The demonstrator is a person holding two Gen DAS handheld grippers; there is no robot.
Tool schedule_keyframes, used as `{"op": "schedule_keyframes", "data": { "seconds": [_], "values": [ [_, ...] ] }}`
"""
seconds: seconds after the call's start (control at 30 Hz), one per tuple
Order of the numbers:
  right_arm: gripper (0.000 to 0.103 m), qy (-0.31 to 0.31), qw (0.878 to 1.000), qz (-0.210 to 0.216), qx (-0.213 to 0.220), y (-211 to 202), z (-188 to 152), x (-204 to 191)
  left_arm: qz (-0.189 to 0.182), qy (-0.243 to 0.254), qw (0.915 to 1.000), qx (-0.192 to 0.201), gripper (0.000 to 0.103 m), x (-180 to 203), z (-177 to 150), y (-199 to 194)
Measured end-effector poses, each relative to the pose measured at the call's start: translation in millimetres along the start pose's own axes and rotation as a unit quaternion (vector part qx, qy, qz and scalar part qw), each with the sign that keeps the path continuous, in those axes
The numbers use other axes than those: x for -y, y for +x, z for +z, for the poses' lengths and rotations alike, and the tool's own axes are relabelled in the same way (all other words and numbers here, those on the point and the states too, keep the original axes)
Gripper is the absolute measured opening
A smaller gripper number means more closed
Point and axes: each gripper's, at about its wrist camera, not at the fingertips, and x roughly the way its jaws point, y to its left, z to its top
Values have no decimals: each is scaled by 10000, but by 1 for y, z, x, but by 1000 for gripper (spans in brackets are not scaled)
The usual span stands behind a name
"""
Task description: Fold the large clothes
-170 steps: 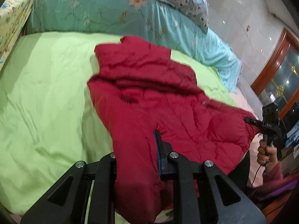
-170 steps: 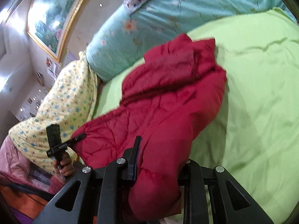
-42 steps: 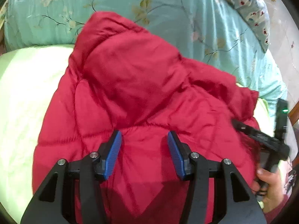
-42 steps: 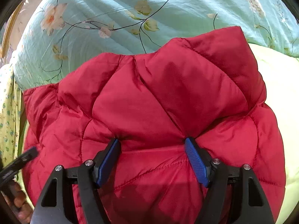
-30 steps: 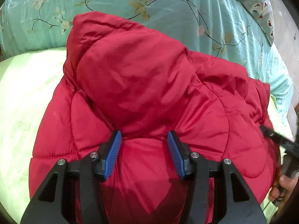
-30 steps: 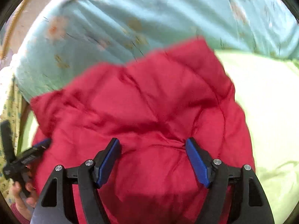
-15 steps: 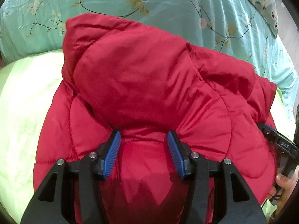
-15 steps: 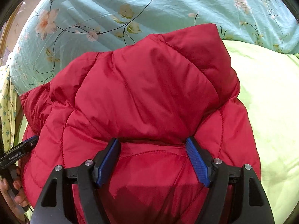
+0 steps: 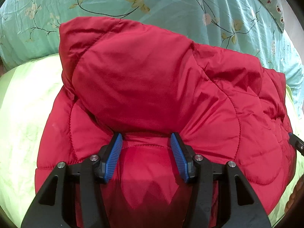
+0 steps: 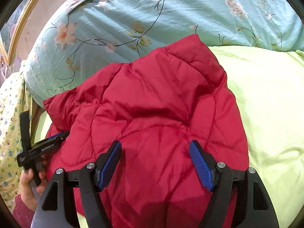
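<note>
Jacket point(image 9: 161, 95) lies folded on the green sheet point(image 9: 24, 114), far edge against the teal quilt point(image 9: 171, 5); long axis runs across me, left to right. Left tongs point(image 9: 146, 138) sit over its left part, jaws apart, tips on the fabric, nothing clamped; right tongs point(image 10: 154, 148) hover wide apart over the right part, tilted down; neither hand clearly nearer.

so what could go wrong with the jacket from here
The puffy jacket may spring open, since both grippers, left and right, stand open over it and nothing pins the fold. Its far edge butts against the quilt, so it could bunch up there when pressed.
</note>
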Motion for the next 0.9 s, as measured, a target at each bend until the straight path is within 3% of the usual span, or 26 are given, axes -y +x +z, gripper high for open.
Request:
{"op": "schedule_keyframes", "data": {
  "seconds": [0.27,0.63,0.9],
  "values": [
    [75,-100,9999,59,-104,-17,-10,0,125,81,9998,100,54,5,-10,-18],
    [76,-183,9998,0,-127,-37,-24,5,288,194,9984,437,75,7,-34,-66],
    [77,-94,9999,-33,-95,-45,-29,14,336,100,9981,508,77,-15,-45,-84]
  ]
}}
